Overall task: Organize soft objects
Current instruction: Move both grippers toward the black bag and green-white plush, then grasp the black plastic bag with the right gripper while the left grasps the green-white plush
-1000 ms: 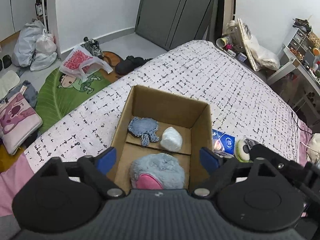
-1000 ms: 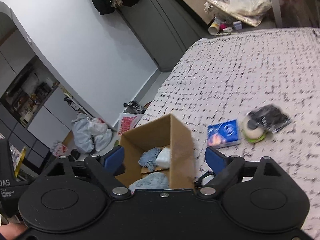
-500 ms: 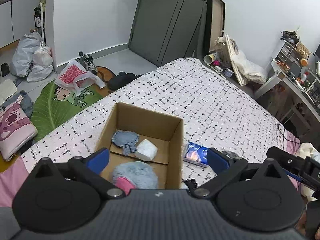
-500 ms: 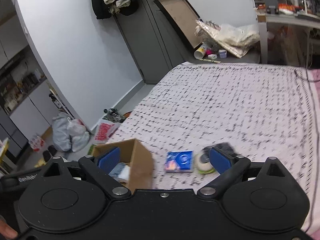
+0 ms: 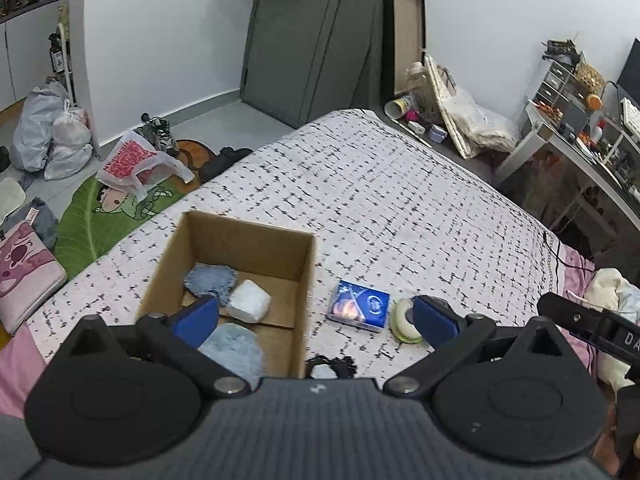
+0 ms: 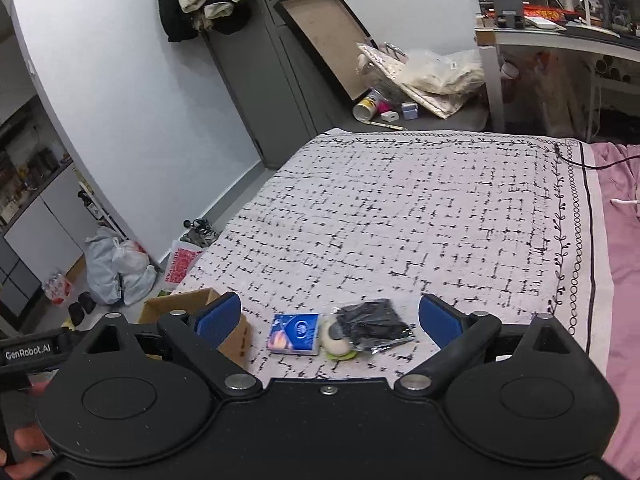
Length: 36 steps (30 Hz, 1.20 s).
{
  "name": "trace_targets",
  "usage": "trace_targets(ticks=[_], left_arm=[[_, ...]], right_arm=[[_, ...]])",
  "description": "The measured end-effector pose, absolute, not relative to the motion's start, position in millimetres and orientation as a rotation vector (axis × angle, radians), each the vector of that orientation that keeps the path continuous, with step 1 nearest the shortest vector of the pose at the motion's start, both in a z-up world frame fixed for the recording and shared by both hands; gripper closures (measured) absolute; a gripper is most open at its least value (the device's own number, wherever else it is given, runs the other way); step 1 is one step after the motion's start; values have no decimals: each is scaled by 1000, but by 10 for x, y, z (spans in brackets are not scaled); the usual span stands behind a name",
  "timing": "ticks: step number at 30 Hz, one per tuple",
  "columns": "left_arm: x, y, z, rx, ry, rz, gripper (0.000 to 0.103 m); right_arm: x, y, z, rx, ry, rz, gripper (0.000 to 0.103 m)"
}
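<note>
A cardboard box [image 5: 304, 280] stands on the patterned bed cover. It holds a blue cloth [image 5: 210, 279], a white soft lump [image 5: 249, 306] and a fluffy blue plush [image 5: 234, 350]. To its right lie a blue packet [image 5: 359, 309] and a white-green round item [image 5: 404, 318]. A small dark item [image 5: 330, 366] lies near the box's front corner. My left gripper [image 5: 314, 320] is open and empty, above and in front of the box. My right gripper [image 6: 330, 320] is open and empty, above the blue packet [image 6: 295, 333], the round item [image 6: 336, 342] and a black bag [image 6: 372, 322]; the box [image 6: 188, 304] shows at left.
The bed cover [image 6: 420, 216] stretches far ahead, with a pink sheet [image 6: 624, 240] on the right. Bags [image 5: 48, 132], a green mat [image 5: 104, 216] and a pink cushion [image 5: 24, 272] lie on the floor at left. A cluttered desk [image 5: 580, 136] stands at the right.
Both grippers have pulled back and risen from the box. The left view has swung right, so the box sits further left and the packet and round item show fully.
</note>
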State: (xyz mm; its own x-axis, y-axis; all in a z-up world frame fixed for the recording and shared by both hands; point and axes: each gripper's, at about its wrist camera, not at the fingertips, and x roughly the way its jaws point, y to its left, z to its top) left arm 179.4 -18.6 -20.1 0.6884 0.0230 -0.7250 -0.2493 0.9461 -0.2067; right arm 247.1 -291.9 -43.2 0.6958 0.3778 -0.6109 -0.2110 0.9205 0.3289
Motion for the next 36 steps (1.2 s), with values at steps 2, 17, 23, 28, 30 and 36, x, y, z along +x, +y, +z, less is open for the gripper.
trace_targets(ticks=[2, 17, 23, 28, 30, 36], left_arm=[[1828, -268, -210, -292, 803, 144, 1], [2197, -668, -431, -272, 839, 136, 2], [2341, -825, -629, -248, 866, 123, 6], [2474, -953, -788, -273, 896, 105, 18], [2532, -995, -860, -292, 913, 103, 28], [2726, -1071, -1071, -327, 966, 110, 47]], right_arm=[[2512, -2971, -436, 238, 736, 337, 7], [2889, -3148, -727, 188, 794, 347, 7], [2977, -3289, -898, 261, 822, 347, 7], [3084, -3372, -997, 270, 841, 323, 7], [3144, -3432, -1062, 301, 861, 313, 7], [3322, -3483, -1280, 374, 915, 299, 14]])
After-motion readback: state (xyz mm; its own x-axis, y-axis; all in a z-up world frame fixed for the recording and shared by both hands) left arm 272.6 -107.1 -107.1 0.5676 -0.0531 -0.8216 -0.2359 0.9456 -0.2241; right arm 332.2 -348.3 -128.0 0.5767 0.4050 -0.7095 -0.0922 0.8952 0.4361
